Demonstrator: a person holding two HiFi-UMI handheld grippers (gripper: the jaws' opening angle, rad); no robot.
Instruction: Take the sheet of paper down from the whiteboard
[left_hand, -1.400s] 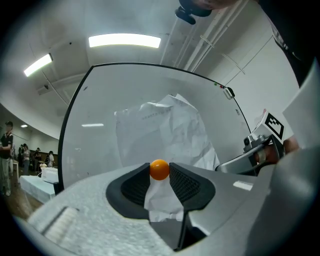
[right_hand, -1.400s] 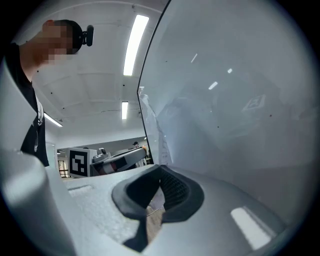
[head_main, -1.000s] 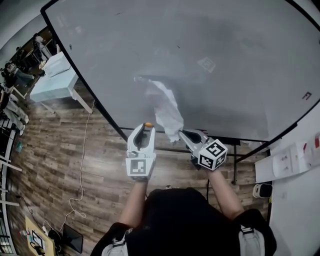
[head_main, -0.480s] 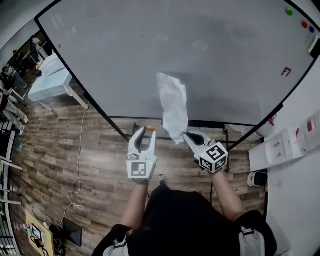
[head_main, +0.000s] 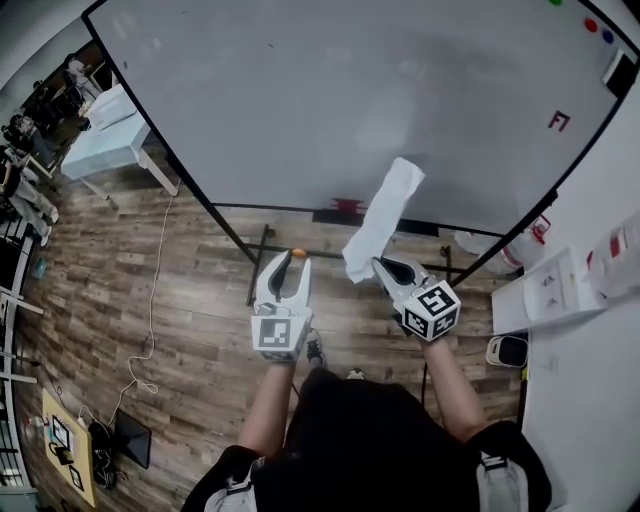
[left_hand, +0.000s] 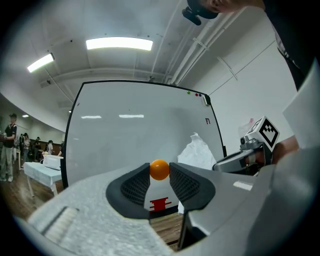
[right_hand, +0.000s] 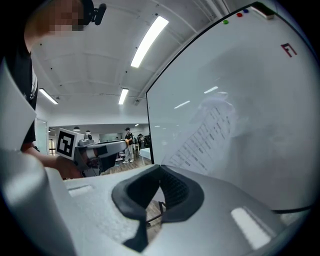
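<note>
Just in front of the whiteboard, near its lower edge, the sheet of paper is being held up by the right claw. The jaws of this claw are being pressed together on the bottom corner of the sheet. The rest of the paper is standing up free and a little creased, with printed lines showing in the right gripper view.

A small orange ball is being gripped between the tips of the left claw, with the pads pressing on it from both sides. It is being taken for a board magnet, but this cannot be confirmed from the pictures.

No fastener is showing on the sheet, and its top edge is leaning away from the board surface. So the main part of the task — getting the paper off the board — is being judged as done. Both claws are hanging over the wooden floor, near each other but not touching.

What is being left open is only the end: the sheet and the ball are not yet put down anywhere, and no place for them is being named by the task.
</note>
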